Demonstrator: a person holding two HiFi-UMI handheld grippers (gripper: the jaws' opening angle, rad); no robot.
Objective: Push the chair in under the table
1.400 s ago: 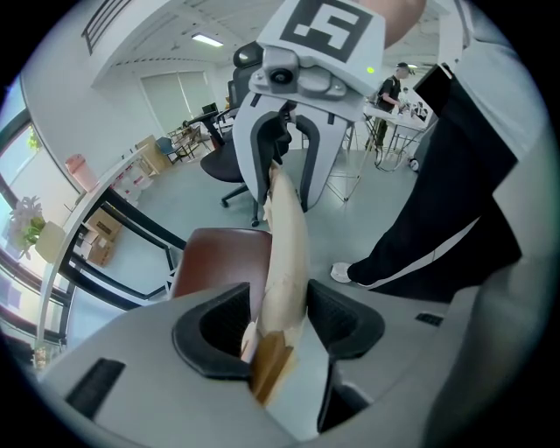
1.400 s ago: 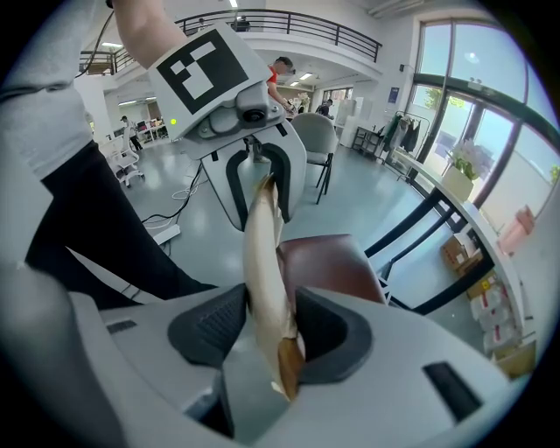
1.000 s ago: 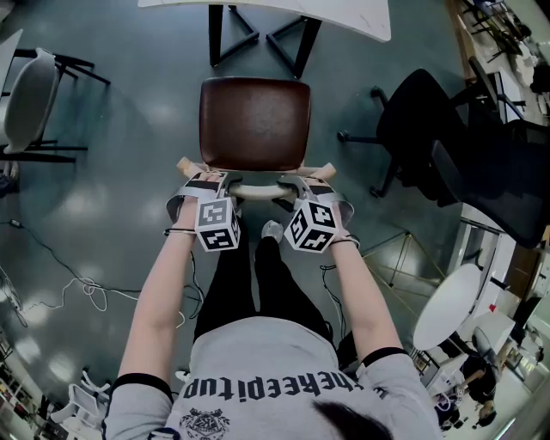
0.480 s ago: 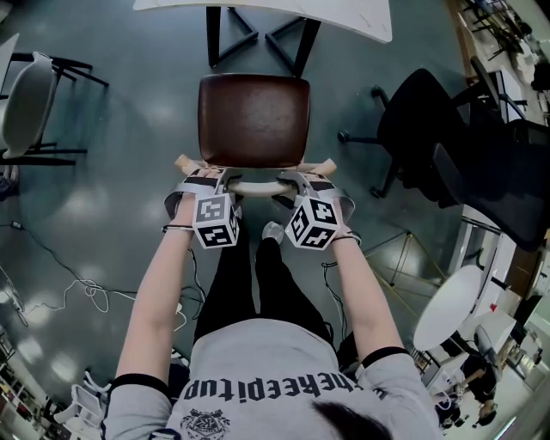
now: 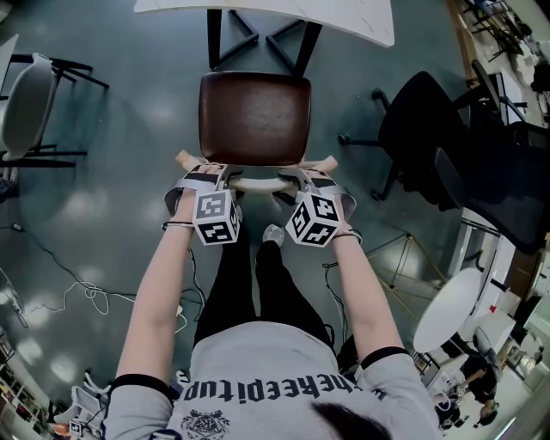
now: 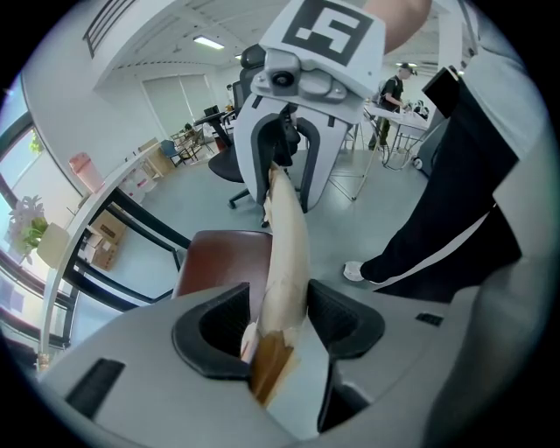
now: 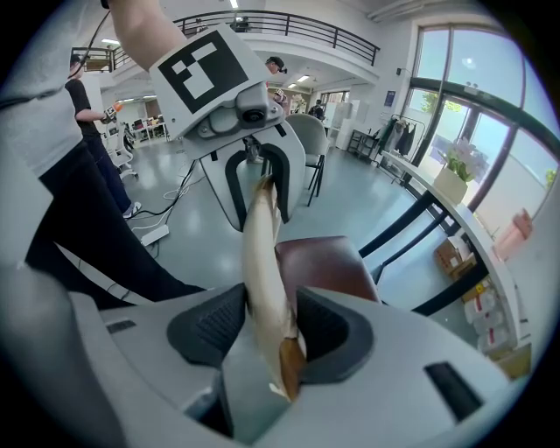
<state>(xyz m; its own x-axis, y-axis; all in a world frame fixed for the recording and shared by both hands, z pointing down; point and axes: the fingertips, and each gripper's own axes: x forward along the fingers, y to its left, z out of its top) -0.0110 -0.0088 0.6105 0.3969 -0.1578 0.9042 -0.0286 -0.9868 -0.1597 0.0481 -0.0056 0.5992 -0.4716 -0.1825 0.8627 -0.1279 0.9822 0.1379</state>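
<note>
The chair has a brown seat [image 5: 254, 119] and a pale wooden backrest [image 5: 256, 183], and it stands just in front of the white table [image 5: 344, 17] with black legs. My left gripper [image 5: 209, 174] is shut on the left end of the backrest's top rail. My right gripper [image 5: 302, 176] is shut on its right end. In the left gripper view the rail [image 6: 287, 254] runs between the pads of that gripper [image 6: 278, 328], with the seat [image 6: 219, 262] beyond. The right gripper view shows the same rail [image 7: 265, 262] clamped in the right gripper [image 7: 273, 328].
A grey chair [image 5: 26, 99] stands at the far left. A black office chair [image 5: 430, 129] stands close on the right. A round white table [image 5: 455, 301] is at the lower right. A cable [image 5: 77, 292] lies on the floor to the left. My feet [image 5: 271, 232] are behind the chair.
Both grippers have moved a little toward the table, still holding the backrest. The chair has slid with them, its seat closer to the table's edge.
</note>
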